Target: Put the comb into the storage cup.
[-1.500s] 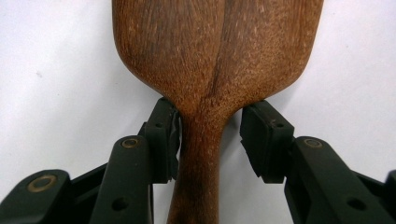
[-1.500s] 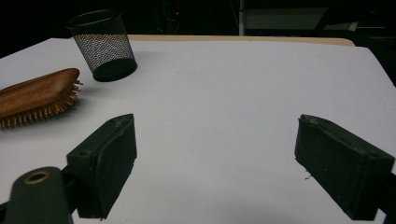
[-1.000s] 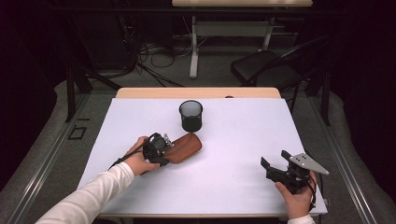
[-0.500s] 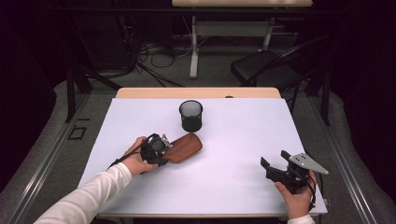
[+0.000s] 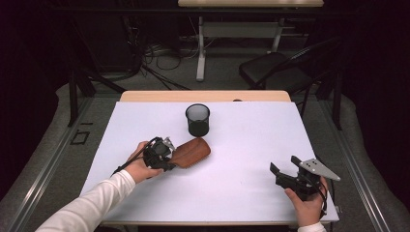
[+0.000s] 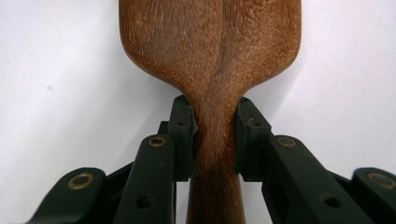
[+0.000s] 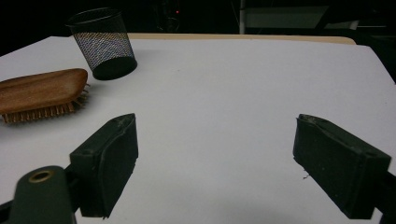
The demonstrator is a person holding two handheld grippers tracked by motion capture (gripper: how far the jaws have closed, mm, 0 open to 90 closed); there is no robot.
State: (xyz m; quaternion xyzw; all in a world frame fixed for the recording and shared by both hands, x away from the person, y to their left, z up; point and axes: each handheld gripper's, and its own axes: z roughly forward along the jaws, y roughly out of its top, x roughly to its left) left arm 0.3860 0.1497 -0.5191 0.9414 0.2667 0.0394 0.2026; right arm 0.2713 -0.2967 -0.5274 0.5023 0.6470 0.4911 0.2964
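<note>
High view: a wooden hairbrush (image 5: 191, 152) lies on the white desk (image 5: 232, 193), left of the middle, its broad head pointing toward the far right and its handle toward the person's left hand (image 5: 140, 166). The left gripper (image 5: 159, 154) sits at the handle end, a cable trailing from it over the wrist. Just beyond the head of the hairbrush stands a black mesh cup (image 5: 197, 119), upright, near the hairbrush but apart from it.

In the left gripper view the jaws are clamped on the narrow neck of the hairbrush (image 6: 212, 84), one pad on each side where the handle widens into the head. The smooth wooden back faces the camera, and the white desk (image 6: 60, 70) lies under it.

The right gripper (image 5: 285, 175) is held low over the near right part of the desk, well apart from the hairbrush, in the person's right hand (image 5: 305, 208), with a grey three-cornered plate on top. In the right gripper view its jaws stand wide apart with nothing between them. Farther off in that view the hairbrush (image 7: 42, 93) rests bristles down on the desk, and the mesh cup (image 7: 102, 44) stands just behind its head.
</note>
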